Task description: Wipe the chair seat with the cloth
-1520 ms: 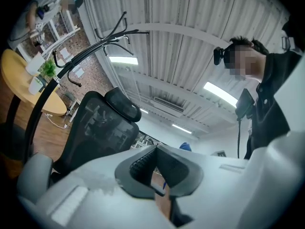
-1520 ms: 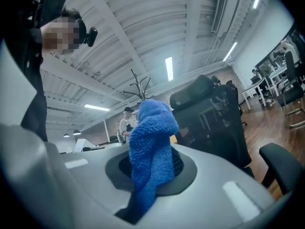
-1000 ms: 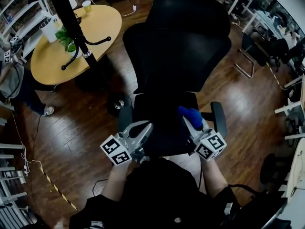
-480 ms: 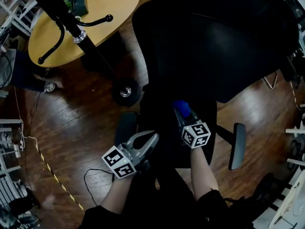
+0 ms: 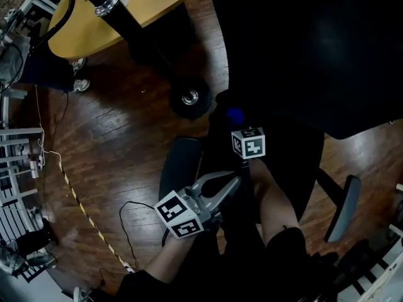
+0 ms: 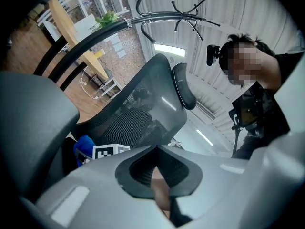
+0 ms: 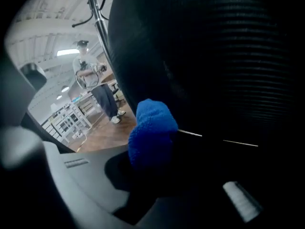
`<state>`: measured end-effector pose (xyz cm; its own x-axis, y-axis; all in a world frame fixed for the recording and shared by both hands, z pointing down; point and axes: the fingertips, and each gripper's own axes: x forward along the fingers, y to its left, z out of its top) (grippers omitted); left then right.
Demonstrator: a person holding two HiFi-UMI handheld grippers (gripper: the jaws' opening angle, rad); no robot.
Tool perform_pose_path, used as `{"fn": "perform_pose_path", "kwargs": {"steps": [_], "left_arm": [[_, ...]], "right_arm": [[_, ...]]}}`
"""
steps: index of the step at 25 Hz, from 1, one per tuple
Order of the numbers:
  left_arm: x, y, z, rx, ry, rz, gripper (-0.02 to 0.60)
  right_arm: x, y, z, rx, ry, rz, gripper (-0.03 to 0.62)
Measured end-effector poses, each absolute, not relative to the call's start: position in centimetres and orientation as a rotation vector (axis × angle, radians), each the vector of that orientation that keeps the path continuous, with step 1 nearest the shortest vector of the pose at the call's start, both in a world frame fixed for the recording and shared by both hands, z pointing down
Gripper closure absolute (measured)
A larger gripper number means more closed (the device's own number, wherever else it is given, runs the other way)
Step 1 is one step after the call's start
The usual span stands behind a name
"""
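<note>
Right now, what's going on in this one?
A person stands over a black office chair with tongs in each hand. The right tongs are shut on a blue cloth and hold it at the rear of the chair seat, just below the backrest. The left tongs hold nothing and hang near the seat's front left edge, taking no part in the wipe.

Grey left tool (image 5: 232,182) bears a black-and-white marker cube (image 5: 178,214)

Blue fuzzy cloth (image 7: 151,132) (bunched into lump) lies against black chair seat (image 5: 293,168), toward its rear.
</note>
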<state>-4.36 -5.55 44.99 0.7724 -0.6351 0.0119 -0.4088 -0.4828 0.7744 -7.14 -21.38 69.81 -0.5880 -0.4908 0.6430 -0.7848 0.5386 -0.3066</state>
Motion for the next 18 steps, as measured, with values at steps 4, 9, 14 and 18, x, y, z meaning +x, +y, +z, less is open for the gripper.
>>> {"fn": "perform_pose_path", "kwargs": {"steps": [4,9,14,18], "left_arm": [[-4.3,-5.3,45.1,2.132,-0.777,-0.354,0.589],[-4.5,-5.4,45.5,2.115,-0.768,-0.352,0.589],[-4.5,-4.7,45.5,2.102,-0.730,-0.344,0.589],[-4.2,-4.1,45.8,2.087,-0.705,-0.315,0.589]], "right_arm": [[-7.3,-20.7,70.6,1.018,-2.259,0.800,0.559],[-5.6,-21.2,71.2,1.082,-2.223,0.833,0.559],[2.1,-21.0,72.8,1.229,-2.062,0.849,0.559],[11.0,-20.6,72.9,1.380,-1.926,0.828,0.559]]}}
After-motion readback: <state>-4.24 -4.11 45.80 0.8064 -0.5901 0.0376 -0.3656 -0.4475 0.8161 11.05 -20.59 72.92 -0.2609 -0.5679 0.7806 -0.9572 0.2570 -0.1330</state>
